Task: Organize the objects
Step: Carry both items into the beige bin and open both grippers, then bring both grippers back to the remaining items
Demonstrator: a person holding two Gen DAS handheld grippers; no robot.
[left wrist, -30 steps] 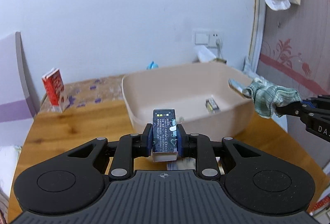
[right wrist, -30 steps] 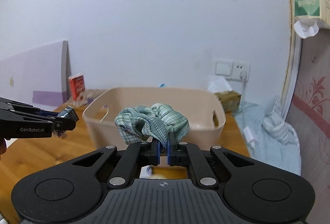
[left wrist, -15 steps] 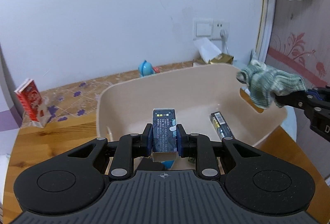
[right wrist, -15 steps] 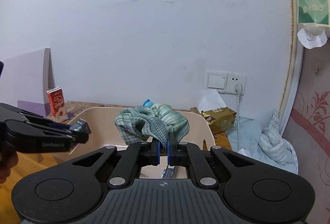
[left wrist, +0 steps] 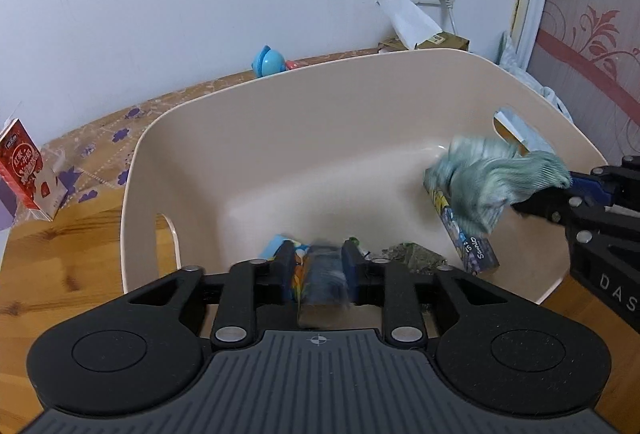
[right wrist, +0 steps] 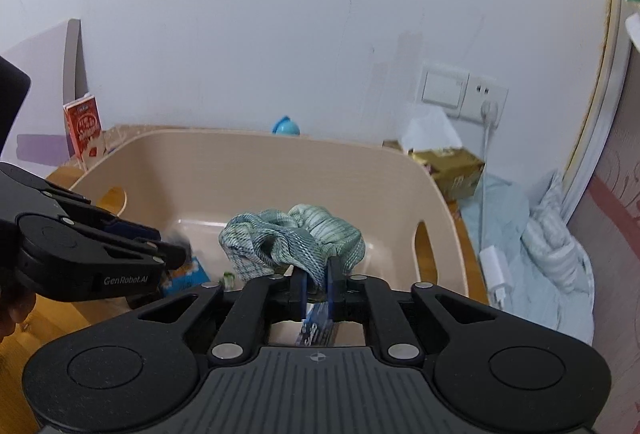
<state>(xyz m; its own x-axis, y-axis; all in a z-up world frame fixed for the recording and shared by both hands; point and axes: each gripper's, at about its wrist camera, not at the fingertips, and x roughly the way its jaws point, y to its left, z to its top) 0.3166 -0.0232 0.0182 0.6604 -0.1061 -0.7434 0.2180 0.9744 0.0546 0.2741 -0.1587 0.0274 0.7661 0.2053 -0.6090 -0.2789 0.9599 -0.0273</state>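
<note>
The tub (left wrist: 360, 122) is plain beige. The cloth (right wrist: 292, 238) is pale green with fine white checks and stripes. The carton (left wrist: 24, 166) is red and white. The toy (left wrist: 267, 60) is bright blue. The table (left wrist: 60, 254) is orange-brown woodgrain.

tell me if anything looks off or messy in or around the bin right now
Nothing looks spilled or broken. The small dark box between the left gripper fingers is motion-blurred, so its pose is unclear. Inside the beige bin, a long blue box leans askew against the right wall.
</note>
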